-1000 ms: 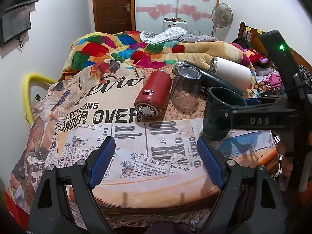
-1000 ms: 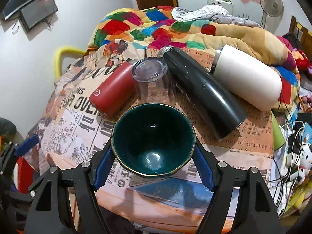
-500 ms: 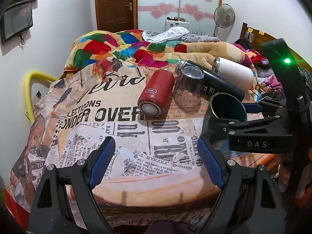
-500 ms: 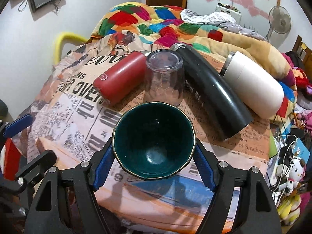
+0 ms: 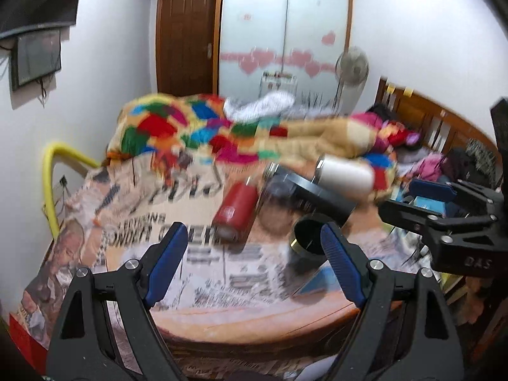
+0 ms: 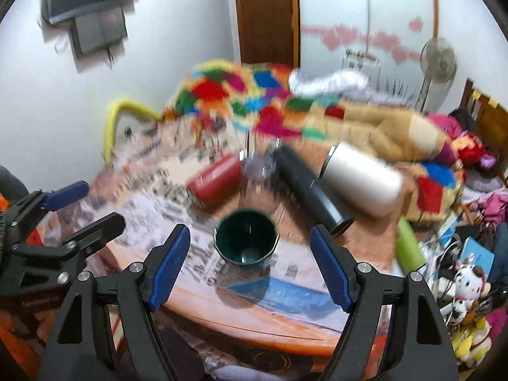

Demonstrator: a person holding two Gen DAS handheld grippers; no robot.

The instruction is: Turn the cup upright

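— Where's the green cup [image 6: 245,238] right now?

— Standing mouth-up on the newspaper-print cloth [image 6: 177,197], near the table's front edge, free of both tools.

— And the right gripper [image 6: 250,265]?

— Spread wide, nothing between its blue pads, held back from the cup.

— The left gripper [image 5: 254,263]?

— Also splayed apart and empty. Behind the cup lie a red flask [image 6: 214,184], a black flask [image 6: 306,190] and a white tumbler [image 6: 362,179]. Everything's blurred.
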